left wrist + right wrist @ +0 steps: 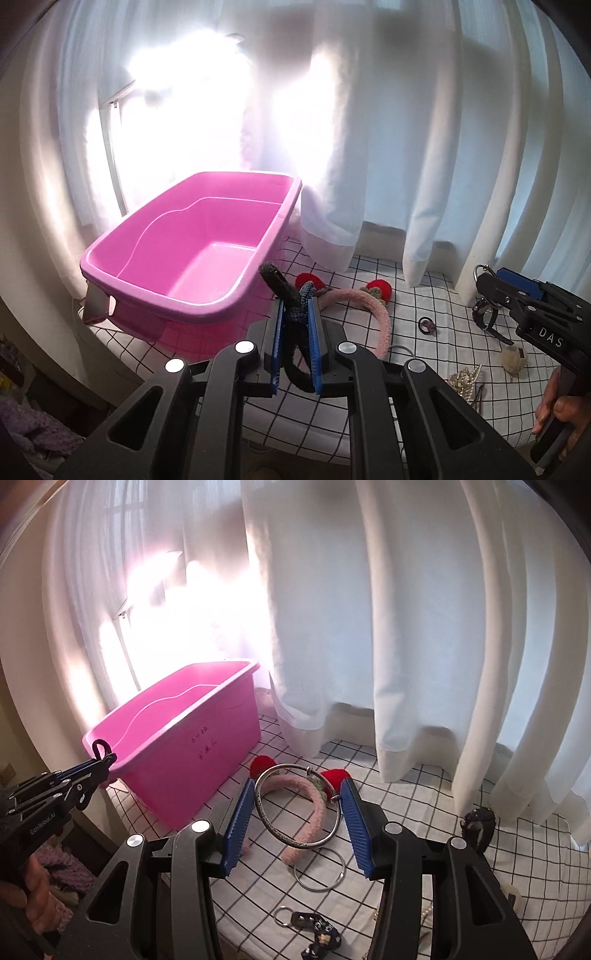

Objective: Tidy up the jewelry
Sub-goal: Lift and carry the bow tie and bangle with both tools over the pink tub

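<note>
My left gripper [296, 314] is shut on a dark black-and-blue braided cord [275, 282] that sticks up past the blue pads, just in front of the pink tub [166, 295]. From the right wrist view that gripper [105, 766] hangs at the near left corner of the tub [192, 760], the cord [99, 747] looped above its tips. My right gripper [295, 812] is shut on a wide silver bangle [273, 830], one pad on each side, above the checked cloth [406, 812]. In the left wrist view it [487, 282] is off to the right with the bangle [479, 270] showing at its tip.
A pink fuzzy headband [288, 782] with red strawberries lies beside the tub. A thin metal ring [319, 871], a keyring piece [306, 921] and a black watch [480, 827] lie on the cloth, with a small hair tie [426, 326] and a beige clip [513, 363]. White curtains hang behind.
</note>
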Demonstrator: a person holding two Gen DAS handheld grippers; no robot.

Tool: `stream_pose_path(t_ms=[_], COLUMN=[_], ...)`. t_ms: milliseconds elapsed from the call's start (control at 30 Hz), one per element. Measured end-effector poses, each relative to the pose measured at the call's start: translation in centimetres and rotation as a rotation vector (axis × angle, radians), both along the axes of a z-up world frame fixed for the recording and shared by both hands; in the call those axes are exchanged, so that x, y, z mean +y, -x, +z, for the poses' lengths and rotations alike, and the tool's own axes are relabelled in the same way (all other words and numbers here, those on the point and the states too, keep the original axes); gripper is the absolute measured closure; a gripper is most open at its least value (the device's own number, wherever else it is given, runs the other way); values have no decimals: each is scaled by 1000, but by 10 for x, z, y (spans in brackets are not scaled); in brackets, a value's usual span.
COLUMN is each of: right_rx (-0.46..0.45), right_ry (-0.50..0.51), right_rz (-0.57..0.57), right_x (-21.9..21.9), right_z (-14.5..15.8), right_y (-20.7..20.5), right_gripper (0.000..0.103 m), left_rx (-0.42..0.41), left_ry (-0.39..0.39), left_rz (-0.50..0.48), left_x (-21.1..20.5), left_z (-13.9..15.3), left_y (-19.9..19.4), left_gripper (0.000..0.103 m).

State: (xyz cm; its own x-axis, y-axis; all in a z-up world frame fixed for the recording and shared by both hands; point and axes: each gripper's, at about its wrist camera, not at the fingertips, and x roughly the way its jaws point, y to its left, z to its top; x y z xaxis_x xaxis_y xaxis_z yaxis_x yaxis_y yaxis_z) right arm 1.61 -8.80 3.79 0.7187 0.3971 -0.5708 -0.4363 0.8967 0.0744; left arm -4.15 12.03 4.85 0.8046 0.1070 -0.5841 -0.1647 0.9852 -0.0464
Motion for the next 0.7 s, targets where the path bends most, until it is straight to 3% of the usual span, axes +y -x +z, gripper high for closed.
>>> stream_pose_path(t_ms=[333,700], right_rx=[-23,71], right_ry=[-28,48], right_rz=[104,262], right_x=[131,239], right_z=[29,18], right_y=[-59,-125], right_gripper=[56,56], left_rx=[17,124], left_ry=[22,76], left_rz=[56,133], left_x=[111,171], left_z=[11,-12], left_y=[-57,-115], left_gripper=[90,90])
